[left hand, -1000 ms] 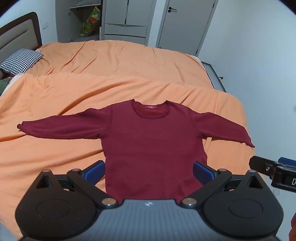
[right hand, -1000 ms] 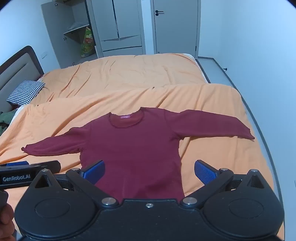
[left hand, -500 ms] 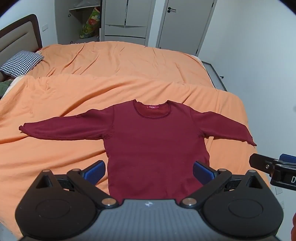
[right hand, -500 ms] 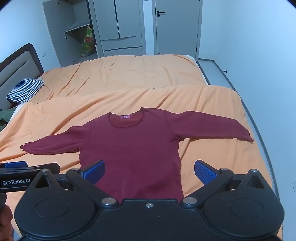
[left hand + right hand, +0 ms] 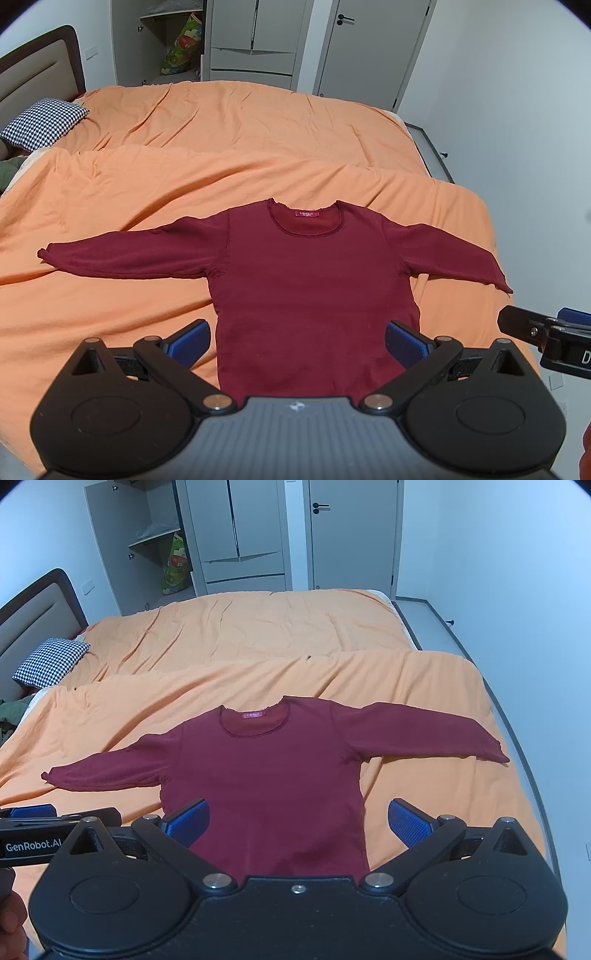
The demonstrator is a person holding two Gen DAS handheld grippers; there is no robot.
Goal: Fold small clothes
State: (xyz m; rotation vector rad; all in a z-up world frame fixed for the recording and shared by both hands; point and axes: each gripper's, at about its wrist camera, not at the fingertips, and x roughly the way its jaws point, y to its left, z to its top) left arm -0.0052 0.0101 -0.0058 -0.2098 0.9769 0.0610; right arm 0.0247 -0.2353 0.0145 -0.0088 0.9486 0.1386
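1. A dark red long-sleeved top (image 5: 310, 280) lies flat and face up on the orange bedcover (image 5: 221, 162), collar away from the cameras, hem toward them, both sleeves stretched out to the sides.
2. No fold is visible: the left sleeve (image 5: 129, 254) and right sleeve (image 5: 417, 734) are fully extended, and the body shows 1 smooth layer. By that evidence, only the spreading-out stage looks complete.
3. The left gripper (image 5: 297, 338) hovers above the hem with its blue pads spread wide, holding nothing.
4. The right gripper (image 5: 299, 818) hangs alongside in the same posture, jaws parted and empty, clear of the cloth.
5. Each tool appears at the edge of the other's view, so the 2 sit side by side near the hem end.
6. Left to do, in all likelihood: bring both sleeves in over the body, then double the body over into a compact stack.
7. A houndstooth pillow (image 5: 51, 661) rests by the headboard, well apart from the garment.
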